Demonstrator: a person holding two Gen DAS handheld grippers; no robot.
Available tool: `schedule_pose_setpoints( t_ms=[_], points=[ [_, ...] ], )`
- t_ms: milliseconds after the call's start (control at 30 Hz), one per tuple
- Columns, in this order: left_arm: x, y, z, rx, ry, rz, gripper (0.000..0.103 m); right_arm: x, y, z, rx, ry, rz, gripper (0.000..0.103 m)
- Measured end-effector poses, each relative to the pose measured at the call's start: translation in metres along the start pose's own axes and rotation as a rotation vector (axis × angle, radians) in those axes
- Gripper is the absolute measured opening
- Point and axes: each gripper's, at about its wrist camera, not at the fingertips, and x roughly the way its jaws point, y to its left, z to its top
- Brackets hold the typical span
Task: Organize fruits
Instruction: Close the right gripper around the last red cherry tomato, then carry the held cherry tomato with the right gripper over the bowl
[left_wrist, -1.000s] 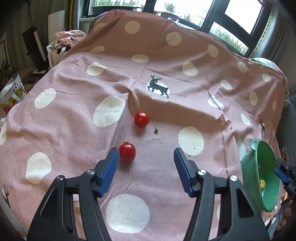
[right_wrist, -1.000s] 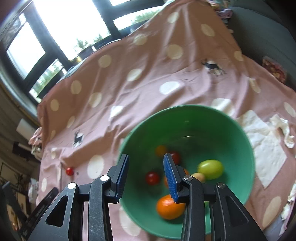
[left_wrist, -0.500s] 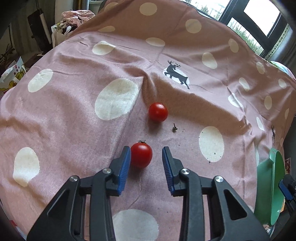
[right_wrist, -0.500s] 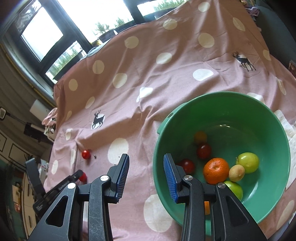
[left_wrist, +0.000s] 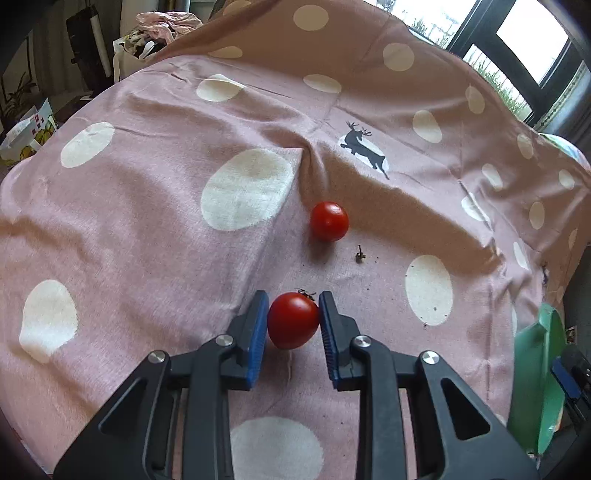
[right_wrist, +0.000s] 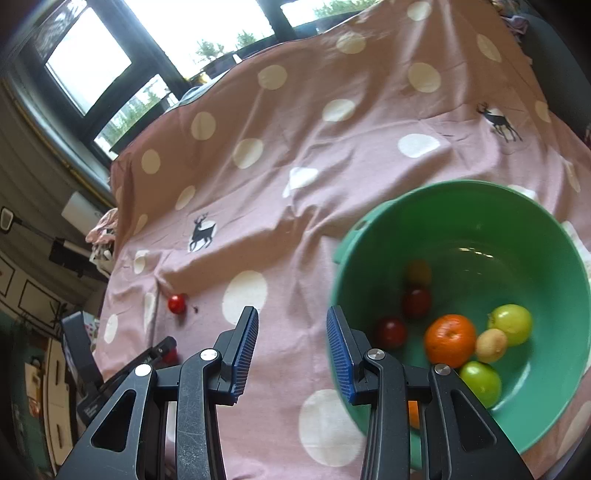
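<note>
A red cherry tomato (left_wrist: 293, 320) lies on the pink spotted cloth (left_wrist: 155, 229). My left gripper (left_wrist: 293, 304) is closing tight on it, both blue pads pressed against its sides. A second tomato (left_wrist: 328, 220) rests free just beyond, also seen as the tomato (right_wrist: 176, 303) in the right wrist view. The green bowl (right_wrist: 461, 206) holds an orange (right_wrist: 450, 340), green fruits, small red tomatoes and pale yellow ones. My right gripper (right_wrist: 291, 314) hovers over the cloth by the bowl's left rim, open with nothing between its fingers.
A small dry stem bit (left_wrist: 359, 255) lies right of the far tomato. The bowl's edge (left_wrist: 539, 373) shows at the right of the left wrist view. Bags and clutter (left_wrist: 147, 33) stand past the cloth's far left; windows (right_wrist: 92, 62) are behind.
My left gripper came forward and down around the nearer tomato and its jaws shut on it. The right gripper swung left, so the bowl now sits to its right.
</note>
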Motion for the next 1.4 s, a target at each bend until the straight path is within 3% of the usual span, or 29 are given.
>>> schedule_pose_setpoints(
  t_ms=[167, 333, 533, 767, 833, 1100, 1400],
  points=[
    [-0.034, 0.012, 0.003, -0.044, -0.081, -0.04, 0.027, 0.028, 0.044, 0.009, -0.071, 0.052, 0.105, 0.039],
    [-0.047, 0.024, 0.007, -0.097, -0.117, -0.07, 0.027, 0.086, 0.102, 0.011, -0.158, 0.152, 0.223, 0.039],
    [-0.054, 0.036, 0.011, -0.125, -0.132, -0.057, 0.027, 0.151, 0.145, -0.001, -0.235, 0.237, 0.211, 0.039],
    [-0.057, 0.037, 0.012, -0.118, -0.151, -0.015, 0.027, 0.18, 0.162, -0.011, -0.316, 0.222, 0.128, 0.038],
    [-0.057, 0.038, 0.012, -0.117, -0.149, -0.015, 0.027, 0.183, 0.161, -0.013, -0.327, 0.21, 0.105, 0.03],
    [-0.065, 0.028, 0.009, -0.075, -0.172, -0.022, 0.028, 0.168, 0.155, -0.01, -0.297, 0.201, 0.122, 0.029],
    [-0.079, 0.005, 0.002, 0.001, -0.2, -0.057, 0.028, 0.081, 0.134, -0.004, -0.239, 0.078, 0.155, 0.029]
  ],
)
